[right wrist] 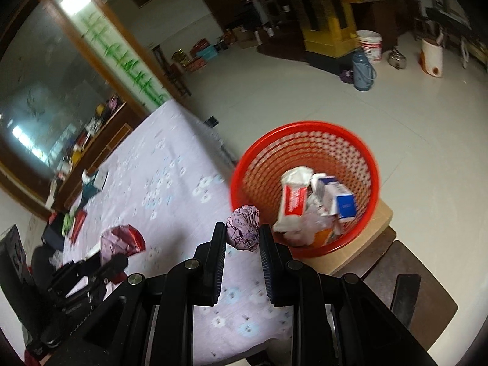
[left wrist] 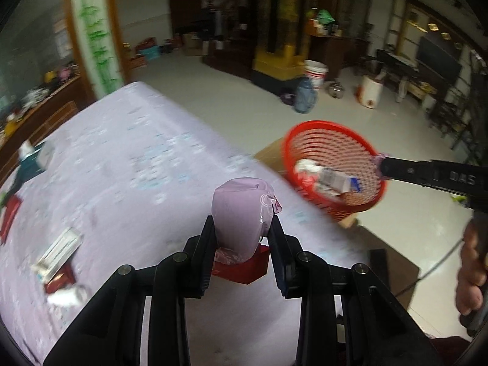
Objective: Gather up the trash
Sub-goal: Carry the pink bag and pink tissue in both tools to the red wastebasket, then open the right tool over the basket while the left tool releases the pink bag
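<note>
- As both tools close in on the red basket (right wrist: pixel 305 183), the left tool (left wrist: pixel 242 228) is clenched on a pale pink wrapped bundle (left wrist: pixel 241 213), which stands up between its fingers with a red wrapper (left wrist: pixel 244 270) just below it.
- Over the bench's edge, the right tool (right wrist: pixel 242 235) grips a crumpled purple wad (right wrist: pixel 244 227); seen from the left wrist, that tool's tip reaches to the basket's rim, though blur makes it hard to say whether it touches.
- Set on a pale box (right wrist: pixel 360 244) beside the bench (right wrist: pixel 170 183), the basket already holds a white-and-red packet (right wrist: pixel 292 201), a blue-and-white carton (right wrist: pixel 338 198) and crumpled paper.
- More litter waits on the flowered cloth: a flat white packet (left wrist: pixel 58 253) and a red wrapper lying near the left tool, with other scraps towards the far end.
- Risks from here, as a judgement: the wad sits at the fingertips and close to the near rim, so an early release could drop it onto the bench or down the gap to the floor.
- Light and perched on a box, the basket could shift or tip if a tool knocks its rim.
- Both tools converging on one opening could collide, and the bulging pink bundle could slip if the squeeze slackens.
</note>
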The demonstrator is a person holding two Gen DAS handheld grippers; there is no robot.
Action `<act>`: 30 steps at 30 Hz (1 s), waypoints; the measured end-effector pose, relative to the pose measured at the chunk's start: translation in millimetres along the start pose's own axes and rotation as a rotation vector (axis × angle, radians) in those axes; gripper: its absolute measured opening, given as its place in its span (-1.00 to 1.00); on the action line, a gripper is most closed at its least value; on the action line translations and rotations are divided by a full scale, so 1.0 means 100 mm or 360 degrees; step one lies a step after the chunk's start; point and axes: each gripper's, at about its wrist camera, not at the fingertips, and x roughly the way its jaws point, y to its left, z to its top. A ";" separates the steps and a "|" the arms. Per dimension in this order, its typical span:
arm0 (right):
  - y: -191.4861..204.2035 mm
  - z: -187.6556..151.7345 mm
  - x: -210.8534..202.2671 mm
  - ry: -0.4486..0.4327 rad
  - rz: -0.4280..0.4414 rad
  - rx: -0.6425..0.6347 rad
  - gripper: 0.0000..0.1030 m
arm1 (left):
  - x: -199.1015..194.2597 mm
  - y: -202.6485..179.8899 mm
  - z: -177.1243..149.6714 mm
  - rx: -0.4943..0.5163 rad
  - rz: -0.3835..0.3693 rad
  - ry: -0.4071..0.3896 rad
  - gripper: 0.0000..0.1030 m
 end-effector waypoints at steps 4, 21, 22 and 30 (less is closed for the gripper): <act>-0.22 0.16 -0.10 -0.0033 0.0011 0.0087 -0.54 | 0.11 -0.25 0.25 0.0028 -0.0173 0.0029 -0.39; -0.63 0.84 0.02 -0.0056 -0.0016 0.0158 -0.07 | 0.76 -0.88 0.89 -0.0002 -0.0390 0.0132 -0.03; -0.63 0.87 0.02 -0.0065 -0.0017 0.0160 -0.02 | 0.73 -0.87 0.91 -0.0007 -0.0398 0.0109 0.10; -0.45 0.76 -0.04 -0.0053 0.0032 0.0089 -0.01 | 0.46 -0.66 0.77 -0.0014 -0.0330 0.0041 0.22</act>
